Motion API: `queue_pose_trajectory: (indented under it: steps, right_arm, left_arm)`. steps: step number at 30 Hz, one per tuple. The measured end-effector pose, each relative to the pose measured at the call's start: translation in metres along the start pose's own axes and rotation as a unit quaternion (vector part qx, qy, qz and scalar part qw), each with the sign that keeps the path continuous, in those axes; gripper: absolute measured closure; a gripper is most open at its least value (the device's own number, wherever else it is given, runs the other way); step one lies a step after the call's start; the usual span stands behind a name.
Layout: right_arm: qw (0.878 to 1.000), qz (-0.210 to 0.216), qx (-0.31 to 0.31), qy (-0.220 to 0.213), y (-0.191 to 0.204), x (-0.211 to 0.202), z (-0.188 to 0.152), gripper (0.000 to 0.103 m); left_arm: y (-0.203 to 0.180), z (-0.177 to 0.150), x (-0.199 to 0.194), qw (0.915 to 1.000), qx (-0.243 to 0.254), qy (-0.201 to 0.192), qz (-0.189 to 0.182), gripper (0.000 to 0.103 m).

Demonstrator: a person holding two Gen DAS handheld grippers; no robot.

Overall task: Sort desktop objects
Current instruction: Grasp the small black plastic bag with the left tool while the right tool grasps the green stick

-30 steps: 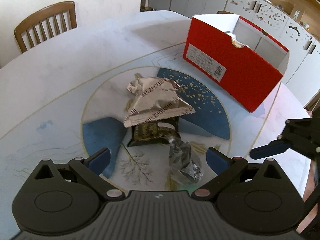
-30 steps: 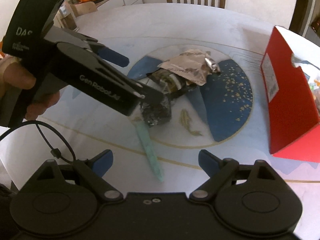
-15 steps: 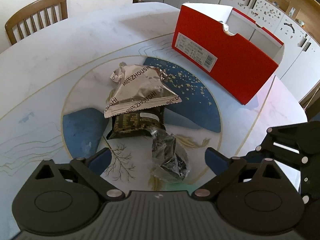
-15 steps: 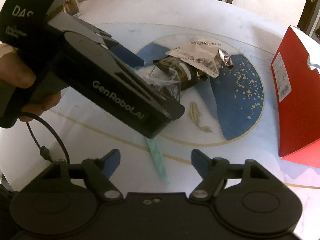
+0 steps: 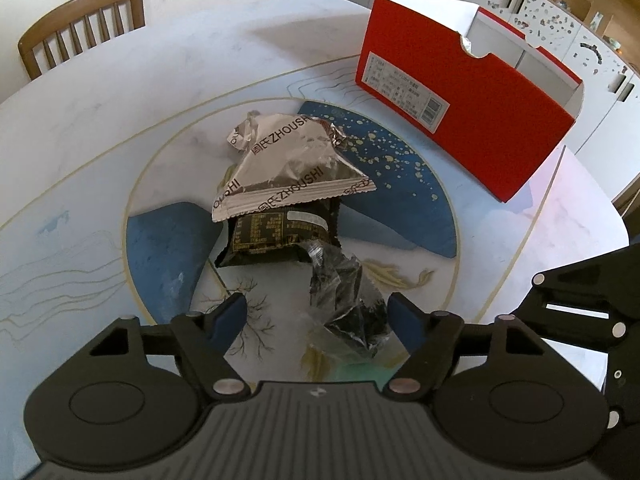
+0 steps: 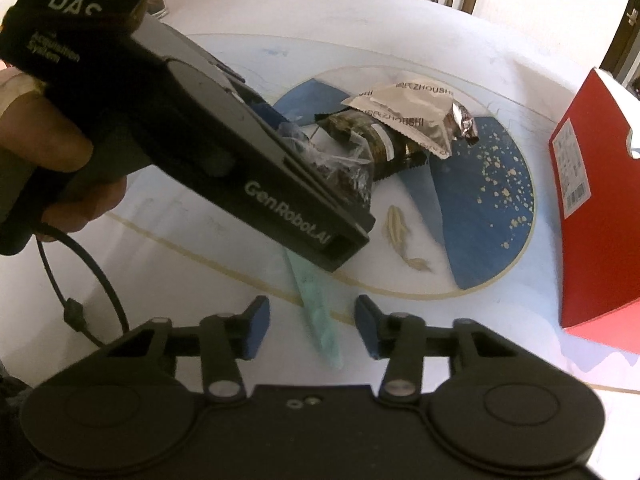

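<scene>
A silver snack packet point(image 5: 288, 164) lies on a dark snack packet point(image 5: 280, 236) in the table's round blue pattern. A crumpled clear wrapper point(image 5: 348, 304) with dark contents lies between the fingers of my open left gripper point(image 5: 316, 316), nearer the right finger. In the right wrist view the same packets point(image 6: 412, 120) and wrapper point(image 6: 340, 168) show, partly hidden by the left gripper's body point(image 6: 224, 152). A pale green stick point(image 6: 316, 308) lies on the table, its near end between the fingers of my open right gripper point(image 6: 310, 326).
An open red shoebox point(image 5: 464, 92) stands at the far right of the table point(image 5: 120, 80), also in the right wrist view point(image 6: 596, 216). A wooden chair point(image 5: 80, 28) stands behind the table. A black cable point(image 6: 76, 280) hangs from the left hand.
My left gripper has come lower and closer over the clear wrapper, and its jaws have narrowed. My right gripper has come closer to the green stick with narrower jaws.
</scene>
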State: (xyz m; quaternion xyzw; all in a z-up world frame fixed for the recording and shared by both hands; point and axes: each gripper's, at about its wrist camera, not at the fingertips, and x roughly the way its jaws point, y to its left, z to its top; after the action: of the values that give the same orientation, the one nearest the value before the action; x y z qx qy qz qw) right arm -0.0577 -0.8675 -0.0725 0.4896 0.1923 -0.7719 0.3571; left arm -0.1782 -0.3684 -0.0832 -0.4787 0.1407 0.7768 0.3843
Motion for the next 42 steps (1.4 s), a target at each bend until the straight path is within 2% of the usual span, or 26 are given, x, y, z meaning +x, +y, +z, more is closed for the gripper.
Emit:
queue_pose_trajectory:
  steps: [3, 7, 10, 19, 28, 30, 34, 42]
  right_arm:
    - [1.0, -0.001, -0.012, 0.0, 0.003, 0.0, 0.0, 0.069]
    - [1.0, 0.002, -0.022, -0.002, 0.008, -0.002, -0.001, 0.082]
    - [1.0, -0.004, -0.022, -0.001, 0.007, -0.002, 0.001, 0.09]
    - [1.0, -0.006, -0.008, 0.002, -0.002, -0.007, -0.004, 0.091]
    - [0.999, -0.032, 0.041, 0.009, -0.035, -0.016, -0.025, 0.092]
    - [0.998, -0.038, 0.055, 0.01, -0.043, -0.016, -0.029, 0.092]
    - [0.996, -0.039, 0.08, 0.009, -0.055, -0.024, -0.036, 0.092]
    - [0.993, -0.039, 0.112, -0.004, -0.069, -0.042, -0.045, 0.093]
  left_arm:
    - [-0.001, 0.0, 0.0, 0.9999, 0.01, 0.001, -0.003, 0.034]
    - [-0.003, -0.001, 0.0, 0.9998, 0.02, 0.001, -0.006, 0.038]
    - [-0.003, -0.001, 0.0, 0.9996, 0.026, 0.001, -0.013, 0.044]
    - [0.0, -0.002, -0.004, 0.9992, 0.024, 0.004, -0.033, 0.062]
    - [0.004, -0.007, -0.014, 0.9989, 0.013, -0.001, -0.046, 0.066]
    - [0.002, -0.008, -0.016, 0.9987, 0.013, -0.003, -0.05, 0.07]
    - [-0.002, -0.01, -0.022, 0.9981, 0.022, -0.005, -0.058, 0.07]
    - [-0.009, -0.015, -0.027, 0.9968, 0.033, -0.001, -0.073, 0.079]
